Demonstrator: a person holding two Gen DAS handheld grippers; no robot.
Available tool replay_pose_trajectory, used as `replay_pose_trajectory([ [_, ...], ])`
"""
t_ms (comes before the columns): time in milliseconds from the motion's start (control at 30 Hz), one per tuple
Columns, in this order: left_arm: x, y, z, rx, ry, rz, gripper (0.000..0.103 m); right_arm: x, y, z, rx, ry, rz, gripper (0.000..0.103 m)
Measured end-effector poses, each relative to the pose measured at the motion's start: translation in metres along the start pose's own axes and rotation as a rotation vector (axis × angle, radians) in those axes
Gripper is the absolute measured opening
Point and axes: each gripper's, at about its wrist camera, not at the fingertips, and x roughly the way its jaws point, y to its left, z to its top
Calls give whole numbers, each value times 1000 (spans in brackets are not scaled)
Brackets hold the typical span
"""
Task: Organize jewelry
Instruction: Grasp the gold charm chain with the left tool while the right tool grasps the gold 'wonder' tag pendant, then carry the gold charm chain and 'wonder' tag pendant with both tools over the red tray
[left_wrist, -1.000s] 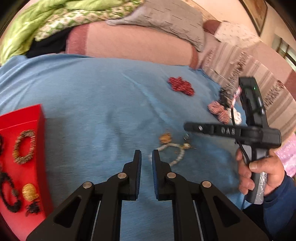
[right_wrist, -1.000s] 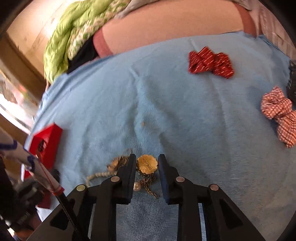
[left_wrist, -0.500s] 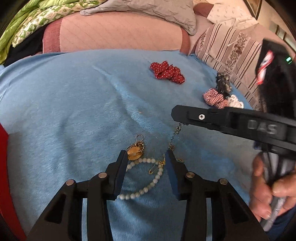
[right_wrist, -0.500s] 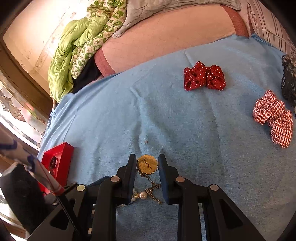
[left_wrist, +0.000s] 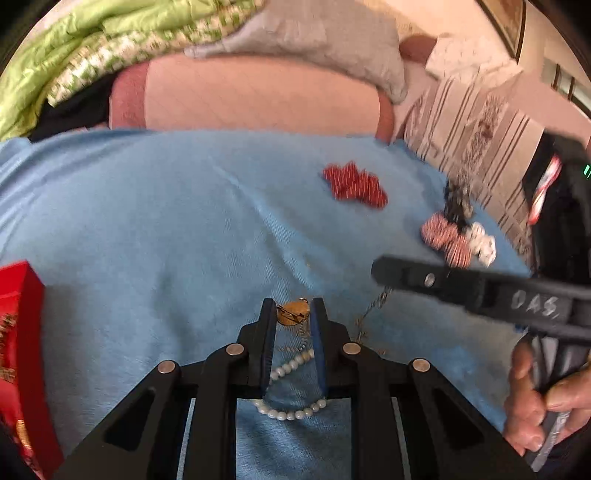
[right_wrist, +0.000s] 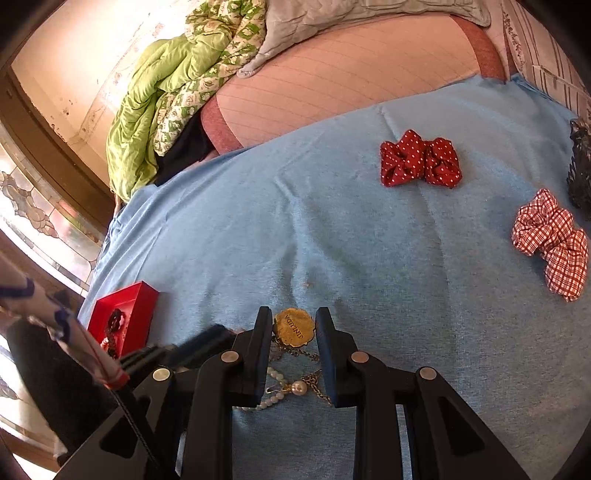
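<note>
At the far left we are seeing the red box (left_wrist: 22, 332) sitting on the blue cloth (left_wrist: 166, 221), with beaded pieces lying inside it. In the right wrist view the same box (right_wrist: 125, 314) is lying well left of our fingers, a dark bracelet (right_wrist: 115, 319) resting in it.

Moving to the middle, our left gripper (left_wrist: 293, 314) is reaching over the cloth with its fingers partly apart, a gold pendant (left_wrist: 292, 313) sitting between the tips; whether the pads are actually pinching it we cannot tell. A string of white pearls (left_wrist: 291, 410) is curving below, between the two fingers.

Our right gripper (right_wrist: 293, 325) is standing likewise partly open around a gold medallion (right_wrist: 294, 328) with lettering, both pads looking just beside its edges; grip we cannot confirm. A chain (right_wrist: 314, 380) and pearl beads (right_wrist: 275, 395) are trailing beneath it.

Further right, a red dotted bow (right_wrist: 421, 158) is lying on the cloth, and a red checked scrunchie (right_wrist: 554, 243) is lying near the right edge.
</note>
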Motion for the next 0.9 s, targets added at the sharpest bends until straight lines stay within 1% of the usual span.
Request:
replay_pose_trajectory([
  [67,-12,3,4,-5,-37,-4,18,-2,3,0,-4,-9,10,26],
  [200,-37,9,9,21,-110,43,18,-7,13,2,-26,-31,27,26],
  [300,-47,17,11,7,-137,57,18,-9,20,2,-42,-49,37,26],
  [433,-59,25,12,8,-166,94,18,-14,30,3,-60,-78,55,26],
  [633,-77,39,11,-13,-195,105,18,-25,44,5,-87,-132,80,26],
  [900,-98,55,8,-48,-224,128,18,-27,59,2,-102,-146,99,26],
])
